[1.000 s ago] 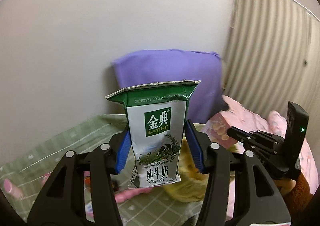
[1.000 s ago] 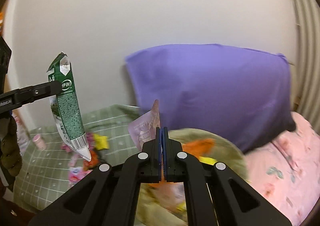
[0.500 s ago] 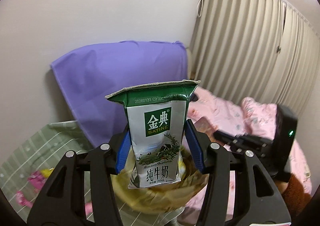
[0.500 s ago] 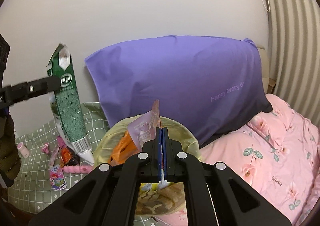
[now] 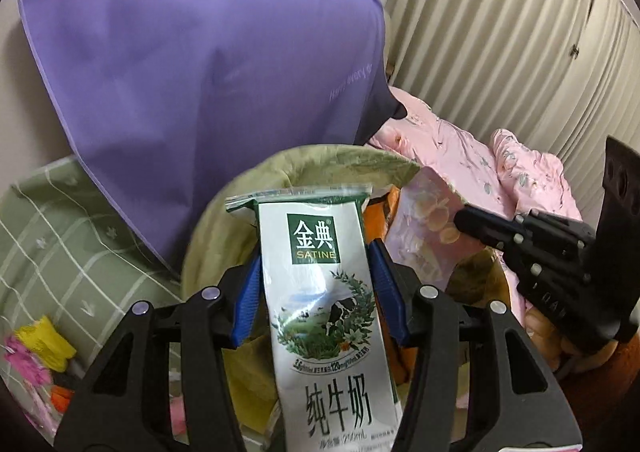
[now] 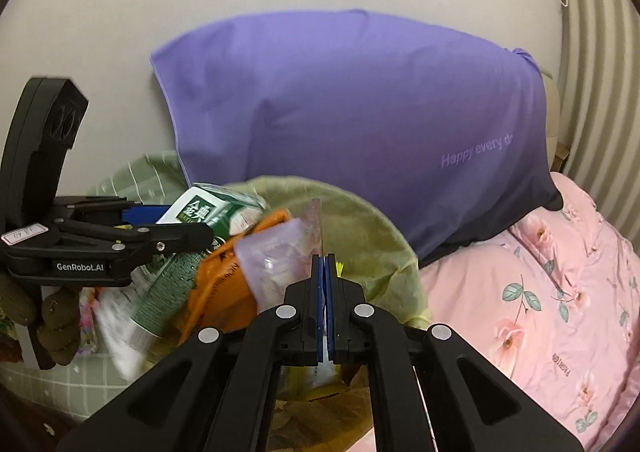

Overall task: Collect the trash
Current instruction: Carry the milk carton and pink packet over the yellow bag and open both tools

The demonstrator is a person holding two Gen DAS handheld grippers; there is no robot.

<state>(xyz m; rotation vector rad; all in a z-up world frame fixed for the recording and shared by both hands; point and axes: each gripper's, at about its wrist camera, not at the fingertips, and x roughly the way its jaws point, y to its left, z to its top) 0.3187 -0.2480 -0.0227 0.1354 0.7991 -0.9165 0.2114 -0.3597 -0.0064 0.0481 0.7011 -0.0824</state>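
My left gripper [image 5: 316, 288] is shut on a green and white milk carton [image 5: 328, 308] and holds it over the mouth of an olive-green trash bag [image 5: 304, 164]. From the right wrist view the carton [image 6: 188, 236] tilts down into the bag [image 6: 360, 228], held by the left gripper [image 6: 180, 230]. My right gripper [image 6: 325, 264] is shut on a thin pale purple wrapper [image 6: 276, 264], also over the bag's opening. The wrapper [image 5: 428, 228] and the right gripper [image 5: 464, 220] show at the right of the left wrist view. Orange trash [image 6: 224, 280] lies inside the bag.
A purple pillow [image 6: 360, 124] leans on the wall behind the bag. A pink floral quilt [image 6: 552, 300] lies to the right. A green checked sheet [image 5: 60, 252] with several small yellow and pink wrappers [image 5: 36, 348] lies to the left.
Both grippers have moved forward and down over the bag. The milk carton has tipped from upright to slanting down into the bag's mouth. Both grips stay shut.
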